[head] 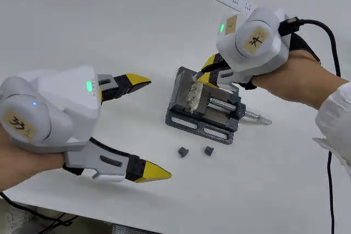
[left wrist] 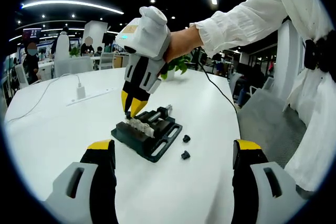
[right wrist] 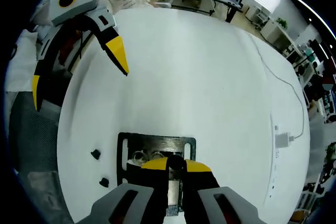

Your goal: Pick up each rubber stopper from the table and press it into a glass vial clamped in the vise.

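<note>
Right gripper (right wrist: 176, 169) clenched on a small dark piece, seemingly a stopper (right wrist: 176, 162); its tips sit just above the vials (head: 192, 96) held in the vise (head: 204, 116); left gripper (head: 149, 129) released, jaws wide apart, hovering over the table (head: 82, 26) left of the vise; two loose stoppers (head: 183, 151) lie on the table near the vise's front edge, apart from each other.

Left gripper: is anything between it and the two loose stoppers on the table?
Nothing visible. Bare table lies between the open left gripper and the two stoppers. The vise sits beyond them, where the right gripper pinches a dark stopper over the vials.
</note>
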The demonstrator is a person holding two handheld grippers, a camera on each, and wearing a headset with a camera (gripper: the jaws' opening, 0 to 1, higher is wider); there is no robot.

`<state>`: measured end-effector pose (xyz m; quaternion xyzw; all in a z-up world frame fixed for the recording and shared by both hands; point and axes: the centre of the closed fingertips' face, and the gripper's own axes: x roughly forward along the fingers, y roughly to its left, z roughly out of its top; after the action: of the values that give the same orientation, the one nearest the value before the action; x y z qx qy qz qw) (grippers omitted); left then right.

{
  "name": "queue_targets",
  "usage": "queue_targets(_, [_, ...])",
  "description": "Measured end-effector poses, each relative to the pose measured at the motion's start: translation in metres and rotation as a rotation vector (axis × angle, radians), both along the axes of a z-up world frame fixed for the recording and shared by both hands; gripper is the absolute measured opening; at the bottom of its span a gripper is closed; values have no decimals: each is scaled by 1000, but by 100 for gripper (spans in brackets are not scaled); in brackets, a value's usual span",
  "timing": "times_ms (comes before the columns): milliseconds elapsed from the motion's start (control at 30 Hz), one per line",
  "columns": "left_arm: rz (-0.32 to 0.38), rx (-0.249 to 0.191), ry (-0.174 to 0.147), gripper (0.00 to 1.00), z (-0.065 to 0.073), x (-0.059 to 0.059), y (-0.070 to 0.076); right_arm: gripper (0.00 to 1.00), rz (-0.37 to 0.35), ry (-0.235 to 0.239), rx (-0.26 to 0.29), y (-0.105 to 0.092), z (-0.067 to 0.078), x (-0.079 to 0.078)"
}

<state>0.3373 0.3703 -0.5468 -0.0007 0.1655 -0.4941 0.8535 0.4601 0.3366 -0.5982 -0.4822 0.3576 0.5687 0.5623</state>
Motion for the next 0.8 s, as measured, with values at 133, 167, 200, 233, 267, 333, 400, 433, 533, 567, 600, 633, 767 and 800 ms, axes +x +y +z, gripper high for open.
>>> queue_targets(133, [-4,1,2,92,-1,-1,0,3,5,-2,-4,0,1,3])
queue_targets(167, [-3,0,2,92,-1,0,0,4,-2,3,-3,-1,1,3])
queue_targets(200, [-1,1,2,91,-1,0,1,4,2,2,-2,-1,1,3])
queue_targets(233, [2,1,2,92,-1,1,1,5,16,-6,0,-1,1,2])
queue_targets(267, [4,1,2,92,0,1,2,5,10,-9,4,-1,2,1])
queue_targets(333, [5,2,1,91,0,1,3,6,12,-15,14,-1,3,0])
queue_targets(400, [5,2,2,91,-1,2,3,7,12,-18,20,0,4,-1])
queue_targets(433, [5,4,2,91,-1,2,4,7,8,-18,22,0,4,0])
queue_targets(533, [7,2,2,91,0,2,4,7,-4,-16,27,0,4,0])
queue_targets(567, [8,2,4,91,0,1,4,7,-6,-14,29,0,4,0])
queue_targets(600, [8,3,3,91,-1,1,4,7,-7,-13,30,-1,4,0])
queue_targets(633, [8,3,4,91,-1,1,4,8,-12,-8,32,-1,4,0])
queue_targets(767, [7,6,7,91,-2,0,4,12,-34,11,57,-2,7,-2])
queue_targets(800, [8,5,7,91,-2,0,4,11,-42,13,66,-2,9,-2])
